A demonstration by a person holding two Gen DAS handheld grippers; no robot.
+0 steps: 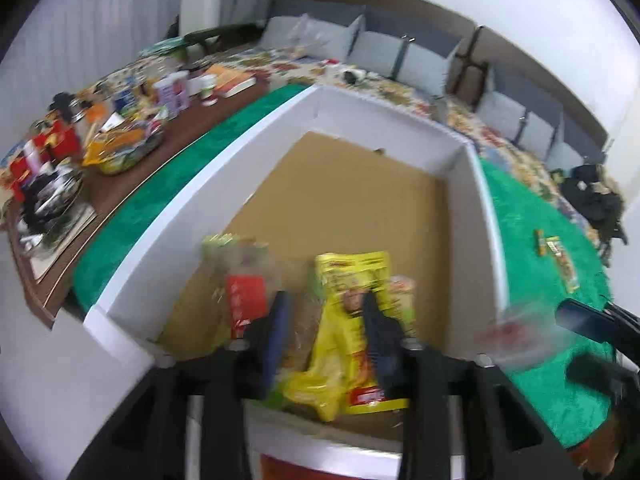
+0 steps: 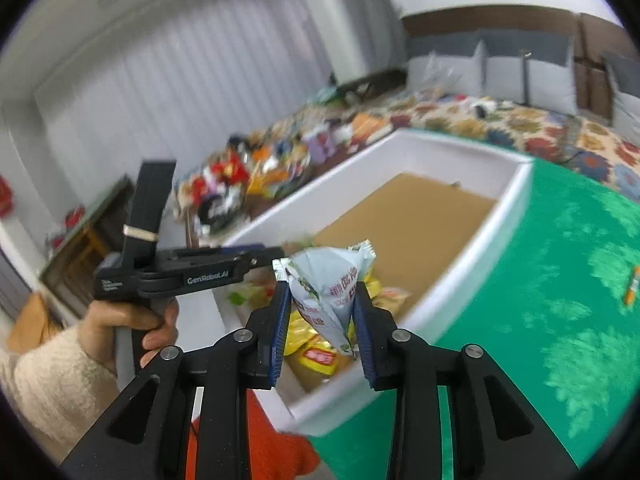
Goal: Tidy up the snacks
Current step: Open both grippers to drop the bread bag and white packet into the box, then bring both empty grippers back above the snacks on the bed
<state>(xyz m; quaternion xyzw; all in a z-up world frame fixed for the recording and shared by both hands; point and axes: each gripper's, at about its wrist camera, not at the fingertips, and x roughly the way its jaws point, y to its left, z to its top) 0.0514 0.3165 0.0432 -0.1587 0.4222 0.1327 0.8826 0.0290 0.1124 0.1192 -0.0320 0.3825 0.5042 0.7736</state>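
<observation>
A white-walled box with a brown cardboard floor sits on a green cloth. My left gripper hangs open over its near end. A clear packet with a red label shows blurred just left of its fingers, and a yellow snack bag lies below. In the right wrist view, my right gripper is over the box with a pale blue snack packet loose between its spread jaws. The left gripper shows side-on, held by a hand.
Many snacks and jars crowd a wooden table left of the box. A few small wrapped sweets lie on the cloth to the right. A patterned bedspread and grey cushions lie beyond. The far half of the box floor is bare.
</observation>
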